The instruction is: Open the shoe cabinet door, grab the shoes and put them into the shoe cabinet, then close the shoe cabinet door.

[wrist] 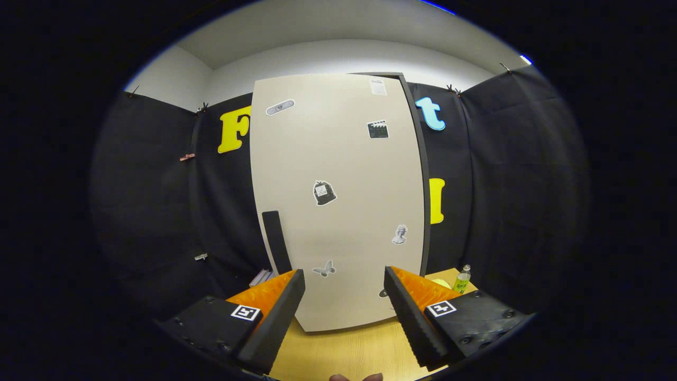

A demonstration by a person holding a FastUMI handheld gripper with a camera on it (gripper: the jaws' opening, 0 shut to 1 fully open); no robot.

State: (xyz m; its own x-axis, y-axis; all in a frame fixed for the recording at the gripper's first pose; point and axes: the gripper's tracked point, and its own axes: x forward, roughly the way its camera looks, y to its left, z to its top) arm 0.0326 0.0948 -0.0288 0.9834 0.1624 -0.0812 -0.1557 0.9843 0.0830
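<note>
A tall beige shoe cabinet point(338, 201) stands on the wooden table just beyond my fingers. Its door is shut and carries several small stickers. A dark upright handle point(276, 241) sits at the door's lower left, a little ahead of my left finger. My gripper point(344, 283) is open, nothing between its fingers, and it faces the lower part of the door. A small pale object point(263, 277), partly hidden behind my left finger, lies left of the cabinet's foot; I cannot tell what it is.
The wooden table point(344, 352) runs from the cabinet's foot toward me. A small green-labelled bottle point(462, 280) stands on the table to the right of the cabinet. Fingertips of a person's hand point(355, 377) show below, between my fingers. Black cloth walls surround the booth.
</note>
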